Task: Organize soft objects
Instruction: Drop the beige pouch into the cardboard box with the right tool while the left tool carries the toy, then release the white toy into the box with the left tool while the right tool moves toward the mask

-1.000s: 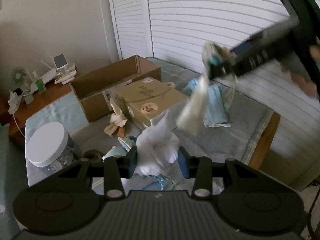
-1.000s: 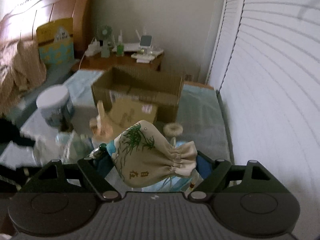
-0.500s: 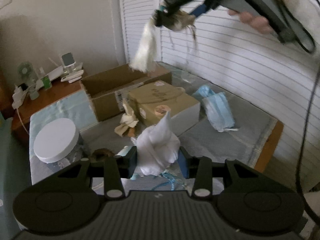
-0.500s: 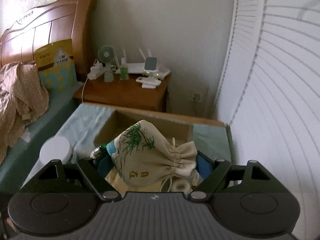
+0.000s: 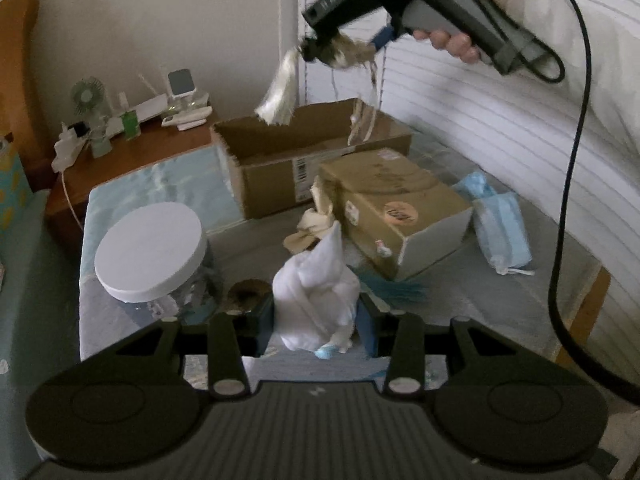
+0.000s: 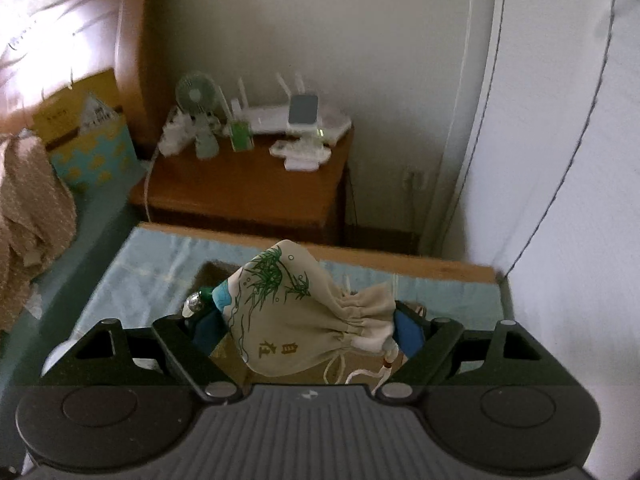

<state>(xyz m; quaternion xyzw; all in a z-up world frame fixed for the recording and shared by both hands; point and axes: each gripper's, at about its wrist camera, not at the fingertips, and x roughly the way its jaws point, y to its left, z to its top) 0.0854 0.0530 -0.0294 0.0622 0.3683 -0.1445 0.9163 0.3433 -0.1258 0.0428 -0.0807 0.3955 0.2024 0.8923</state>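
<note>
The right gripper point(image 6: 308, 326) is carrying a drawstring pouch point(image 6: 304, 312) printed with green bamboo, and its jaws have just been opening wider with the pouch between them — the blue pads are still touching the cloth at both ends, so the pouch is not yet dropping. Seen from the left wrist, this gripper is hanging high above the open cardboard box point(image 5: 308, 152) at the back of the desk point(image 5: 440, 292), with a white tassel point(image 5: 280, 96) and cords dangling toward the opening. The step in hand looks like releasing the pouch into that box. To do it well, the person should be centring the pouch over the opening, lowering it until the tassel is inside the walls, and only then spreading the jaws fully, since a light pouch with trailing cords could snag on a pad or catch on the flap. The left gripper point(image 5: 316, 320) is pinching a bunched white cloth point(image 5: 316, 292) low over the desk, near the white-lidded jar point(image 5: 150, 252) and the closed carton point(image 5: 396, 208); it should be holding back until the box is free. 2 blue face masks point(image 5: 500, 220) are lying beside the carton, waiting.
</note>
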